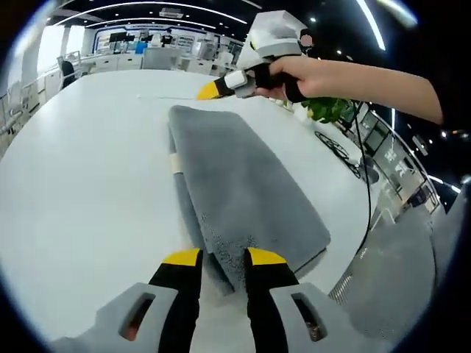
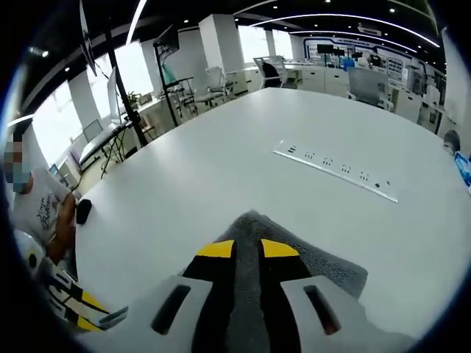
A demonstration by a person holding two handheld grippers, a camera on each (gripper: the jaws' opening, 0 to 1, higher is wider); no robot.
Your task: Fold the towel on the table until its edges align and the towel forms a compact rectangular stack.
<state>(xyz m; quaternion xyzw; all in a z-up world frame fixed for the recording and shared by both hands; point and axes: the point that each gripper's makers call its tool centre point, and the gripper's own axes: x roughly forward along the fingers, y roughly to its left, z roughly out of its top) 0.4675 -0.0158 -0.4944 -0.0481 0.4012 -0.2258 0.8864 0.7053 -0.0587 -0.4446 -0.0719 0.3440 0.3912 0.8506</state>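
White table [image 1: 81, 176], tongs [image 1: 223, 259] astride towel [image 1: 243, 191]

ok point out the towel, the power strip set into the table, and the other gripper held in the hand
towel [image 1: 243, 198], left gripper view, middle of its folded top layer
power strip [image 2: 335, 170], right gripper view, middle of its long face
right gripper [image 1: 208, 90], left gripper view, yellow jaw tips
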